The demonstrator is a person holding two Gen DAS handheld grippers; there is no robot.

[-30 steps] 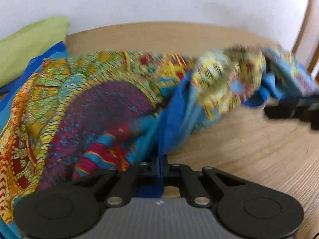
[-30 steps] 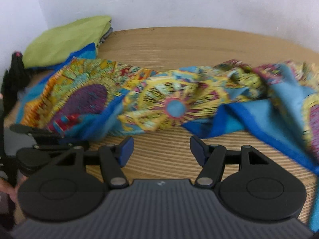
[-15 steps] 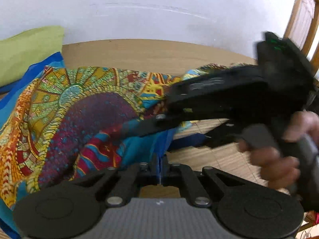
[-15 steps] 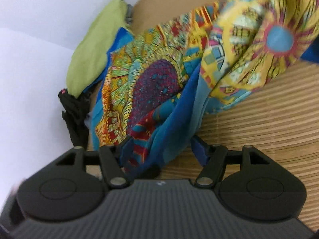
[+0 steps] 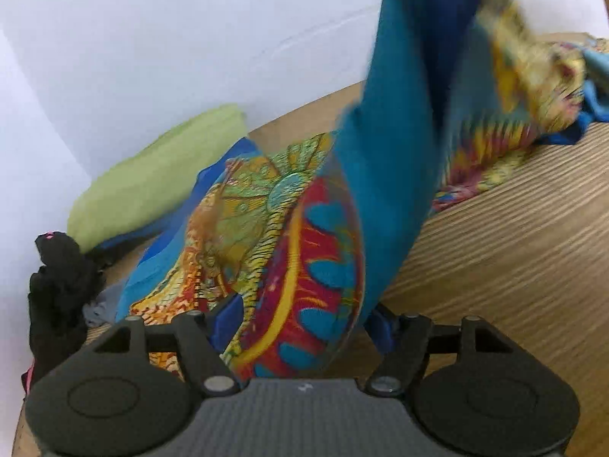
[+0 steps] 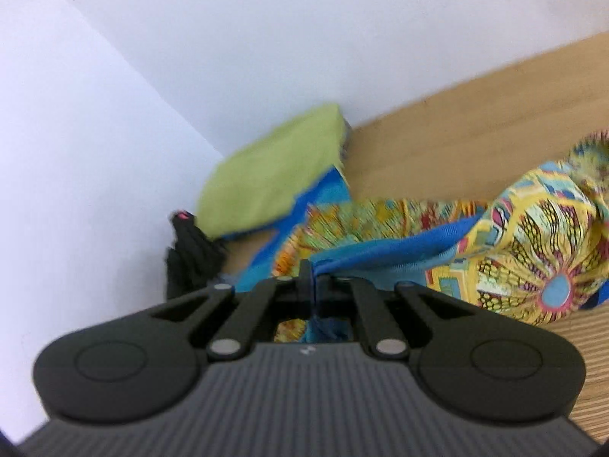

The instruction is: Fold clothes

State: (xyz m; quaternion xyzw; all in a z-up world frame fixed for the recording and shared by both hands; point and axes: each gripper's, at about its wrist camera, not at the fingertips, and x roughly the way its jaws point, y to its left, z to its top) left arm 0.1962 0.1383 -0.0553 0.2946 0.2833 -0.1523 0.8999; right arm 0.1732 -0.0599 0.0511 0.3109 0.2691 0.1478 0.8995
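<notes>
Your left matte black two-finger gripper point(image 5: 302, 321) shows a ribbed dark grey body, two round black discs with embossed circles at either side, angled black linkage arms pinned with silver screws, and blue finger pads point(image 5: 228, 320). Your right matte black two-finger gripper point(image 6: 306, 280) looks the same: ribbed grey housing, twin discs, silver pivot screws, a small white mark at the body's centre.

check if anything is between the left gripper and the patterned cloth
Nothing visible is. The left gripper stands open with the patterned cloth already lying between its fingers. The right gripper is shut on the cloth's blue edge.
</notes>
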